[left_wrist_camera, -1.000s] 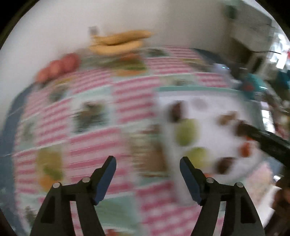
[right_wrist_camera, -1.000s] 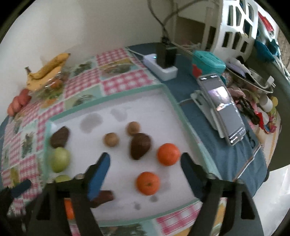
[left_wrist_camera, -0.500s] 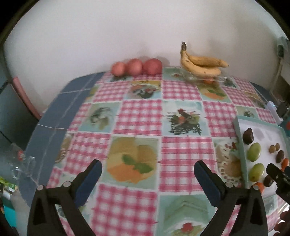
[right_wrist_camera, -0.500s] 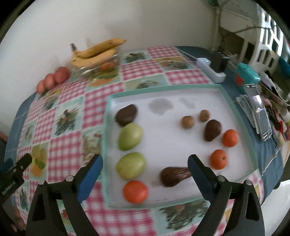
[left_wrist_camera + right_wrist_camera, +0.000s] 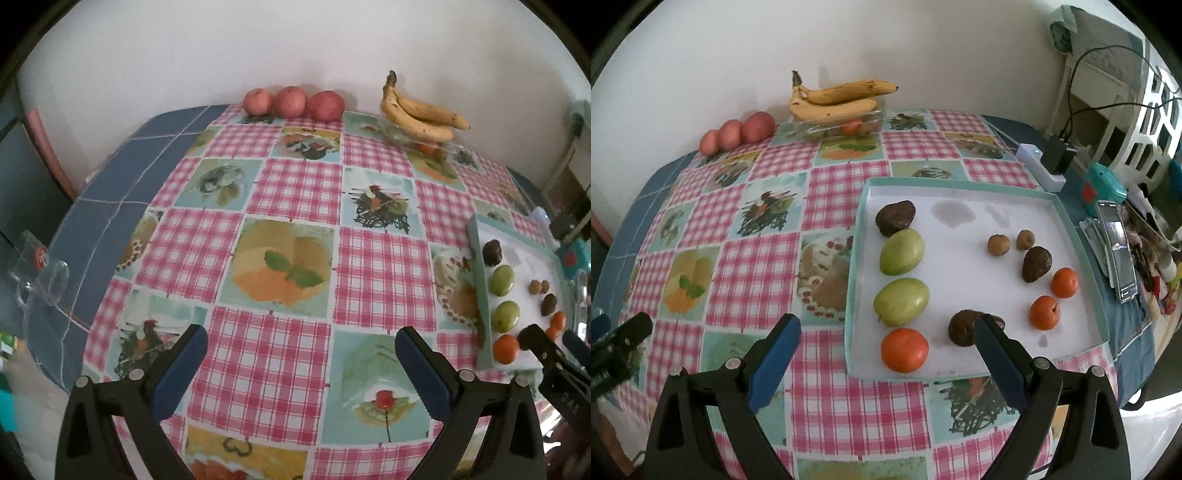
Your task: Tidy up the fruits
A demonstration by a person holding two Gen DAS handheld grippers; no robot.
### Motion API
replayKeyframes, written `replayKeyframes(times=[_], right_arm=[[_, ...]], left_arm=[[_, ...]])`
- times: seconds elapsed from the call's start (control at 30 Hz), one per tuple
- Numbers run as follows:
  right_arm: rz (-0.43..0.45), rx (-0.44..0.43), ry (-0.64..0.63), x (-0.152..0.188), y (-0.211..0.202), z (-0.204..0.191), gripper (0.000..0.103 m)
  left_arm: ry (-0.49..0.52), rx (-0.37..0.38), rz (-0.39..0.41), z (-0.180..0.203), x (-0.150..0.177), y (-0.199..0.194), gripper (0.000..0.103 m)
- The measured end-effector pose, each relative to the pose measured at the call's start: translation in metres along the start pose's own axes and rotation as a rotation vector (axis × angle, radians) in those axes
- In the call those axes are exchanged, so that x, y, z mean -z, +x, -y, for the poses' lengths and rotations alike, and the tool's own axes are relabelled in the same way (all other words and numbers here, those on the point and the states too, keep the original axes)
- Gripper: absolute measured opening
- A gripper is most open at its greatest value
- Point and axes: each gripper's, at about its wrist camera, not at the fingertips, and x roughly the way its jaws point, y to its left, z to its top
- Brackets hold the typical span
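Observation:
A white tray with a teal rim (image 5: pixel 854 258) holds two green fruits (image 5: pixel 902 251), three oranges (image 5: pixel 904 349), three dark brown fruits (image 5: pixel 895 218) and two small brown ones (image 5: pixel 998 244). My right gripper (image 5: pixel 886 323) hovers open over the tray's near left corner, nothing between its fingers. My left gripper (image 5: pixel 301 334) stands open over the checked tablecloth, left of the tray (image 5: pixel 480 288), empty. Bananas (image 5: pixel 417 112) and three red apples (image 5: pixel 291 101) lie at the far edge by the wall.
The bananas rest on a glass dish (image 5: pixel 846 127). Right of the tray are a power strip (image 5: pixel 1039 162), a teal box (image 5: pixel 1104 188) and a phone on a stand (image 5: pixel 1117 251). A glass mug (image 5: pixel 37 273) stands at the table's left edge.
Both grippers opened wide and drew back and leftward from the tray. The left view now faces the tablecloth; the right view shows the whole tray. The fruits have not moved.

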Motion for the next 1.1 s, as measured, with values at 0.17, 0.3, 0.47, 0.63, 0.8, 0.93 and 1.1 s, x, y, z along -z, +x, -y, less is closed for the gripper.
replayKeyframes(times=[0.17,0.3,0.47,0.63,0.8,0.93,1.1], right_arm=[[0.037,-0.006,-0.001,0.002,-0.010,-0.002,0.095],[0.061,-0.004,-0.007,0.003,-0.015,-0.005,0.095],[0.081,-0.019,-0.029,0.006,-0.024,-0.009,0.095],[0.104,-0.031,-0.046,0.008,-0.029,-0.014,0.095],[0.104,-0.041,-0.045,0.009,-0.029,-0.013,0.095],[0.101,-0.045,-0.047,0.009,-0.028,-0.013,0.095],[0.104,-0.046,-0.047,0.010,-0.029,-0.013,0.095]], left_arm=[[0.037,0.000,-0.013,0.006,0.001,0.003,0.103],[0.059,-0.012,-0.010,0.010,0.001,0.003,0.103],[0.074,-0.020,-0.022,0.011,0.000,0.006,0.103],[0.072,-0.026,-0.031,0.010,-0.002,0.009,0.103],[0.067,-0.035,-0.048,0.011,-0.001,0.013,0.103],[0.075,-0.031,-0.044,0.013,-0.001,0.012,0.103],[0.079,-0.016,-0.036,0.014,-0.002,0.010,0.103]])
